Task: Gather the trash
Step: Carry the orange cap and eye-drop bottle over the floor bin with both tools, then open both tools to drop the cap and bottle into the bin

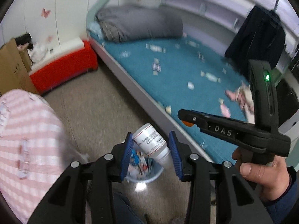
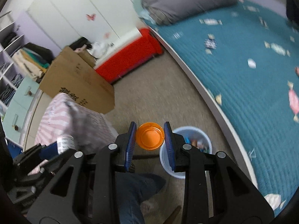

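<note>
My left gripper [image 1: 151,145] holds a small white labelled bottle [image 1: 152,143], tilted neck down, between its blue pads, right above a pale blue trash bin [image 1: 143,177] with wrappers in it. My right gripper [image 2: 149,140] is shut on an orange cap [image 2: 150,136], open side facing the camera. The same bin [image 2: 186,149] stands on the floor just right of the cap in the right wrist view. The right gripper also shows in the left wrist view [image 1: 188,120], above and to the right of the bottle. The bottle [image 2: 64,142] shows at lower left in the right wrist view.
A bed with a teal cover [image 1: 186,71] and scattered wrappers runs along the right. A pink striped cushion [image 1: 28,140] is at left, a cardboard box [image 2: 78,82] and a red bench [image 2: 129,57] behind. The floor is beige carpet [image 1: 97,102].
</note>
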The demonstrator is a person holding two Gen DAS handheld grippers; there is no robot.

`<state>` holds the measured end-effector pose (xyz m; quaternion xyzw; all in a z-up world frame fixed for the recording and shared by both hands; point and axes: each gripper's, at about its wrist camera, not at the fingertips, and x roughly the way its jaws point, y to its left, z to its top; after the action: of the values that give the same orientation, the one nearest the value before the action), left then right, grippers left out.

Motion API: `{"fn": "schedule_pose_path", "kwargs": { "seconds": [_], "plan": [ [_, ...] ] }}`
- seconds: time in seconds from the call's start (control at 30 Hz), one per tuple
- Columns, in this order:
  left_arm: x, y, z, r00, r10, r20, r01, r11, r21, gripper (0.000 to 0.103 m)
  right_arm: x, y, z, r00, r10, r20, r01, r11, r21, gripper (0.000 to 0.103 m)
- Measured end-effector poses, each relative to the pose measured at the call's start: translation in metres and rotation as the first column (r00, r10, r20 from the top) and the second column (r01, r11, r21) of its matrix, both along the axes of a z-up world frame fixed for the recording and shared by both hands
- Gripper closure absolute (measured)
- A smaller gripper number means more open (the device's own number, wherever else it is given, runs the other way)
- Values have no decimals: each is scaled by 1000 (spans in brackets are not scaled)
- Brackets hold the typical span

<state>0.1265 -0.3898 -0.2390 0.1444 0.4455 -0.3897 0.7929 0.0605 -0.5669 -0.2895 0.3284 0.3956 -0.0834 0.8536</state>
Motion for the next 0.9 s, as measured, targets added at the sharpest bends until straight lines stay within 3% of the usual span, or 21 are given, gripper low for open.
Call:
{"fn": "schedule_pose_path", "kwargs": {
  "seconds": [0.2, 0.37, 0.4, 0.43, 0.47, 0.5, 0.53, 0.6, 0.7, 0.9],
  "plan": [
    [16, -29, -58, 998, -6, -65, 14, 991, 134, 64, 12, -15, -50, 998, -8, -65, 14, 996, 87, 73],
    [28, -42, -87, 995, 0, -104, 20, 981, 191, 63, 29, -22, -79, 994, 10, -106, 4, 991, 135, 73],
    [32, -44, -94, 993, 2, -119, 22, 978, 206, 61, 33, -22, -84, 993, 18, -117, -1, 989, 146, 72],
    [35, -45, -98, 992, 6, -126, 22, 976, 215, 49, 36, -22, -91, 991, 28, -130, -8, 987, 159, 70],
    [36, -44, -102, 992, 12, -126, 16, 975, 221, 30, 38, -21, -95, 989, 29, -142, -6, 986, 166, 62],
    [37, -42, -104, 993, 26, -114, 1, 973, 230, 22, 38, -23, -101, 987, 11, -163, 16, 986, 165, 32],
    [38, -41, -105, 994, 34, -106, -8, 972, 233, 17, 36, -25, -104, 985, -6, -170, 34, 987, 160, 19],
    [40, -40, -106, 993, 45, -109, -17, 969, 247, 17, 32, -28, -108, 984, -23, -174, 54, 984, 172, 19],
    [43, -39, -104, 991, 63, -115, -32, 968, 249, 15, 22, -32, -105, 982, -60, -179, 88, 984, 153, 6],
    [32, -35, -77, 995, 55, -85, -38, 982, 187, 15, 4, -36, -84, 978, -119, -171, 137, 985, 100, 6]
  ]
}}
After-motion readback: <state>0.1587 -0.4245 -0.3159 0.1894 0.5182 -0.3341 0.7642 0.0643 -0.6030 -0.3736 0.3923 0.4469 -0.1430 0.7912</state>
